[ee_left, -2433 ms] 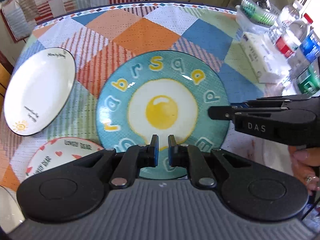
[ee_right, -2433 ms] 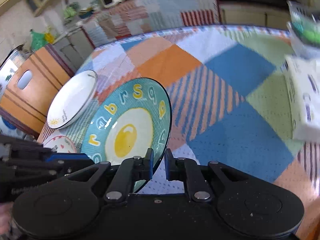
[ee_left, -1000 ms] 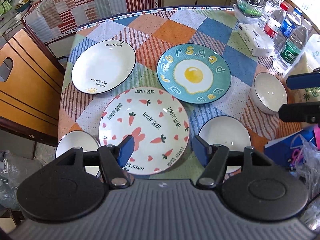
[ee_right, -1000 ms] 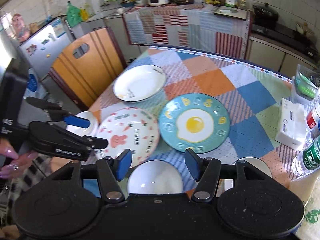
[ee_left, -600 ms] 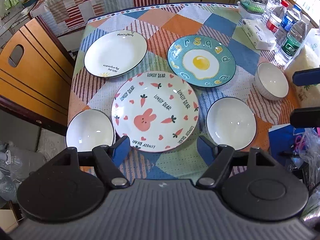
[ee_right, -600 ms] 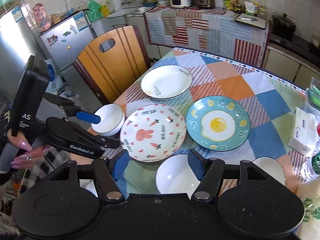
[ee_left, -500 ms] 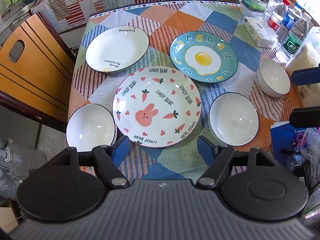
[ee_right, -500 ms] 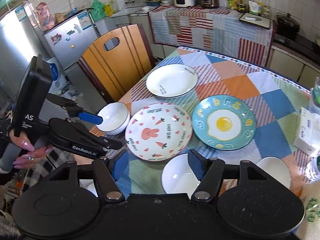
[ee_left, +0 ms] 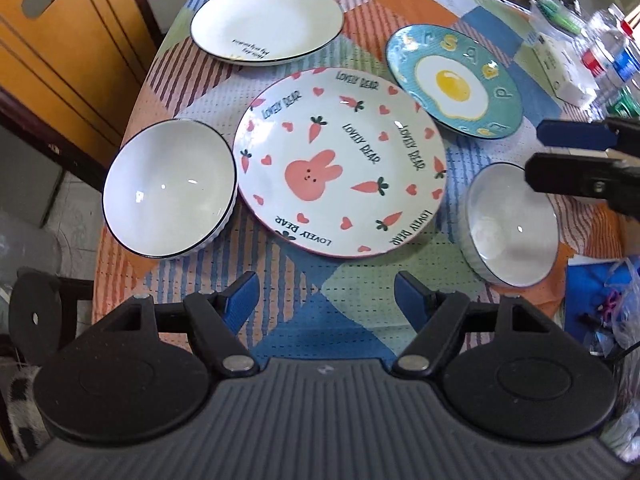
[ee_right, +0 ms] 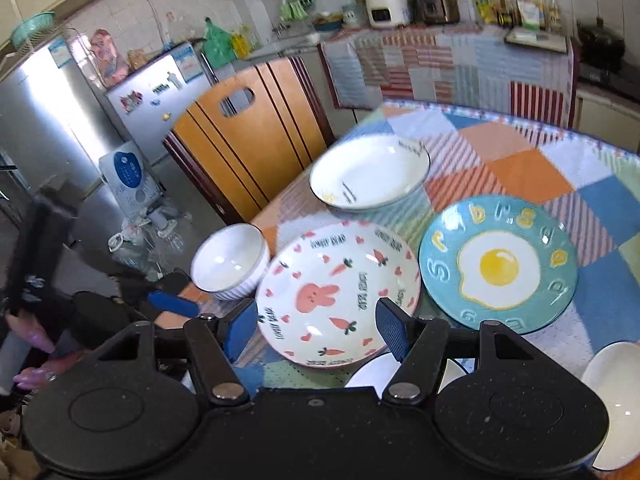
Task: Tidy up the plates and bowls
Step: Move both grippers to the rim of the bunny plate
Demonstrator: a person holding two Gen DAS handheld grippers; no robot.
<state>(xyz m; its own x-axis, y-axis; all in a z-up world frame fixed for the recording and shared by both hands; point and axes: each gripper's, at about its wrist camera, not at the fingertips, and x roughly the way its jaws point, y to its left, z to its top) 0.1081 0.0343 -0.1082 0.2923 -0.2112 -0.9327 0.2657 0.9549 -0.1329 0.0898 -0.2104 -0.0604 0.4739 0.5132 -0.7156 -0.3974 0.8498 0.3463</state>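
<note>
Left wrist view: counter under a patchwork checked cloth [ee_left: 320, 320] carries everything, unstacked. Largest, the white round plate with pink rabbit and carrots [ee_left: 340, 160], sits centre; white plate with dark rim [ee_left: 266, 20] and teal fried-egg plate [ee_left: 454, 80] lie beyond; ribbed white bowls left [ee_left: 168, 188] and right [ee_left: 512, 224]. Left gripper [ee_left: 326, 294] and right gripper [ee_right: 316, 330]: jaws open, empty. Judgement: approach step; next, grasp the rabbit plate's near rim.
</note>
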